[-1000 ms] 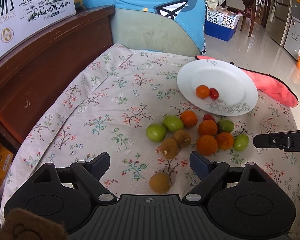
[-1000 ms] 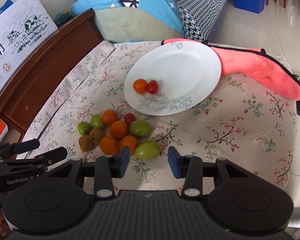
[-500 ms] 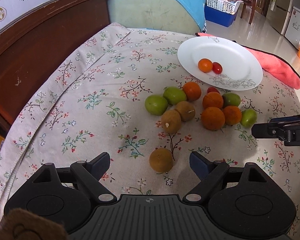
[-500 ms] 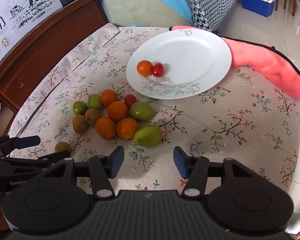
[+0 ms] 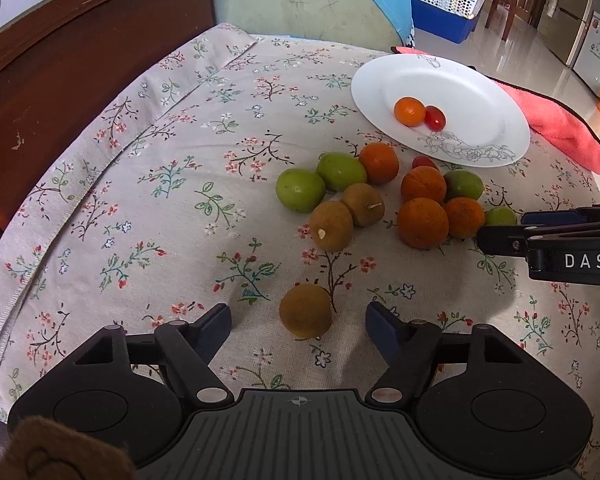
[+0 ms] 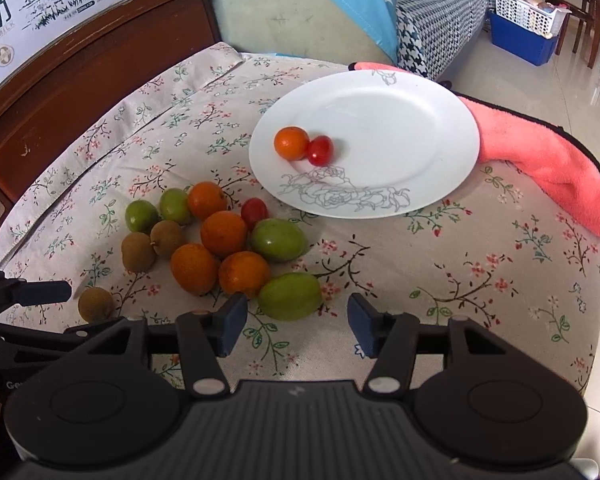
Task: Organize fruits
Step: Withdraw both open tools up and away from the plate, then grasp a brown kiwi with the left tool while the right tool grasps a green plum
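Step in hand: both grippers lining up picks, nothing lifted yet. Left gripper (image 5: pixel 299 318) straddles the lone brown fruit (image 5: pixel 306 311), which sits apart from the pile at about 6 o'clock of it; jaws have just been closing, fruit between them, pads not touching it, so still apart. Right gripper (image 6: pixel 292 322) has a green fruit (image 6: pixel 290 296) at the pile's 5 o'clock edge between its fingers, nearer the left pad; jaws have just been opening, and stand apart with a gap on the right side. Plate (image 6: pixel 420 92) lies at 1 o'clock of the pile (image 6: pixel 216 236), holding one orange fruit (image 6: pixel 291 143) and a cherry tomato (image 6: pixel 320 150), touching. Next, likely: close each on its fruit, lift, carry to plate. The right needs centring first, and round fruit may roll off the pads.
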A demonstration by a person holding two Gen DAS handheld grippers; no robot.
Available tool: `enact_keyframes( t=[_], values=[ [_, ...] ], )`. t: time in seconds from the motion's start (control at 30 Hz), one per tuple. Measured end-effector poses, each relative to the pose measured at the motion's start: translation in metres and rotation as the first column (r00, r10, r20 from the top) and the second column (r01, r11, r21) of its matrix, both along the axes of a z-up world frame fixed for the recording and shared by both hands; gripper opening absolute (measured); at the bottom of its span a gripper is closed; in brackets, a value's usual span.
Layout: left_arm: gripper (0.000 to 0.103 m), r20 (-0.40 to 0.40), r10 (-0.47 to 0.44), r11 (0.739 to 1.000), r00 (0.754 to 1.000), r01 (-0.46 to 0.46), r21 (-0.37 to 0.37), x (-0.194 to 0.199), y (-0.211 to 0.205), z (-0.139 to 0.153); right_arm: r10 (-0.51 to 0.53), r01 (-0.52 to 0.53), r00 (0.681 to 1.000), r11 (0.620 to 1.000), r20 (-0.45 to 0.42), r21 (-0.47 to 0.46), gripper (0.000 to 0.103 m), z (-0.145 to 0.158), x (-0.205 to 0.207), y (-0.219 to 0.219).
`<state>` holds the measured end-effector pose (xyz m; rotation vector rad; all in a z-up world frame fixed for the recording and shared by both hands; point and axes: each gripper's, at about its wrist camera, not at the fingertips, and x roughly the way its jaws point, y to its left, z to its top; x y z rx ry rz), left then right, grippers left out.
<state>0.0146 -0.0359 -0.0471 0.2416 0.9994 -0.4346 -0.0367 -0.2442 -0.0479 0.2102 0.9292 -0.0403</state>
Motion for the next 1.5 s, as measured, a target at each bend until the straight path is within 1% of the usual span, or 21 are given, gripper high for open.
enact_keyframes(
  t=[0.07,0.13,0.2,0.27,0.3,0.33,0.37,0.43,0.6,0.83,1.1,1.27,1.5],
  values=[
    [0.069,0.004,0.0,1.0,1.0,0.0,-0.004,-0.001,0.0,0.0,0.004,-0.004,1.0,1.0,0.003,-0.016,0.056,-0.001,0.001,0.002],
    [0.065,0.009,-0.01,1.0,1.0,0.01,-0.006,-0.002,-0.001,0.0,0.01,-0.01,1.0,1.0,0.003,-0.018,0.055,-0.003,0.002,0.003],
    [0.06,0.014,-0.009,1.0,1.0,0.009,-0.011,-0.002,-0.001,0.0,0.013,-0.013,1.0,1.0,0.006,-0.021,0.051,-0.004,0.003,0.004],
    [0.053,0.02,-0.008,1.0,1.0,0.008,-0.015,-0.003,-0.001,0.001,0.021,-0.021,1.0,0.999,0.013,-0.036,0.044,-0.005,0.003,0.006],
    [0.048,0.021,-0.009,1.0,1.0,0.009,-0.019,-0.003,-0.001,0.002,0.028,-0.027,1.0,0.999,0.015,-0.046,0.041,-0.005,0.003,0.007],
    [0.042,0.021,-0.009,1.0,1.0,0.009,-0.025,-0.003,-0.001,0.002,0.033,-0.032,0.999,0.998,0.017,-0.052,0.036,-0.005,0.003,0.008],
    [0.04,0.019,-0.009,0.999,1.0,0.01,-0.032,-0.003,0.0,0.003,0.038,-0.037,0.999,0.998,0.019,-0.058,0.036,-0.005,0.003,0.01],
    [0.033,0.017,-0.01,0.999,1.0,0.011,-0.043,-0.003,0.0,0.003,0.043,-0.041,0.999,0.997,0.017,-0.061,0.036,-0.005,0.003,0.011],
    [0.023,0.016,-0.008,0.998,1.0,0.009,-0.061,-0.002,0.001,0.004,0.043,-0.042,0.999,0.998,0.009,-0.053,0.036,-0.004,0.002,0.011],
    [0.023,0.019,0.024,0.996,1.0,-0.022,-0.082,0.0,0.007,0.006,0.037,-0.037,0.999,0.998,-0.004,-0.052,0.036,-0.002,0.001,0.013],
    [0.023,0.041,0.025,0.996,0.999,-0.022,-0.081,0.001,0.005,0.011,0.067,-0.067,0.998,0.997,-0.004,-0.043,0.036,0.001,-0.002,0.016],
    [0.023,0.109,0.022,0.998,0.994,-0.017,-0.053,0.001,-0.001,0.022,0.079,-0.078,0.997,0.996,0.009,-0.053,0.036,0.007,-0.005,0.017],
    [0.023,0.149,-0.008,0.996,0.989,0.021,-0.087,0.002,-0.016,0.041,0.097,-0.095,0.995,0.994,0.038,-0.058,0.036,0.024,-0.009,0.016]
  ],
)
